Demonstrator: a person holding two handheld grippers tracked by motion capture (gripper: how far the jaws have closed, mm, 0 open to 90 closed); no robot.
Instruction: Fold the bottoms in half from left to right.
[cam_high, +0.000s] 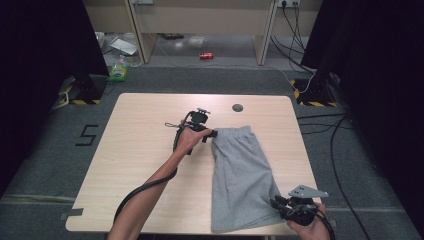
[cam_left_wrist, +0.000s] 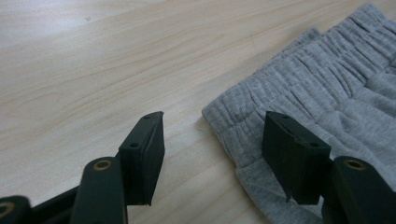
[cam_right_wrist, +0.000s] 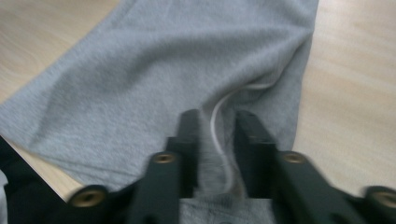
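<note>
The grey cotton shorts (cam_high: 243, 180) lie lengthwise on the pale wooden table (cam_high: 140, 165), hem clamped in the right gripper (cam_right_wrist: 217, 140), waistband corner between the left gripper (cam_left_wrist: 212, 149)'s parted jaws, unpinched.

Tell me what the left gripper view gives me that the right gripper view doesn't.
Left gripper view alone: the elastic waistband at the shorts' corner, lying between the left gripper's open jaws, unpinched. Right gripper view alone: the right gripper closed on a bunched fold near the hem, a white drawstring running between its jaws. Both: the grey shorts on the wooden table.
</note>
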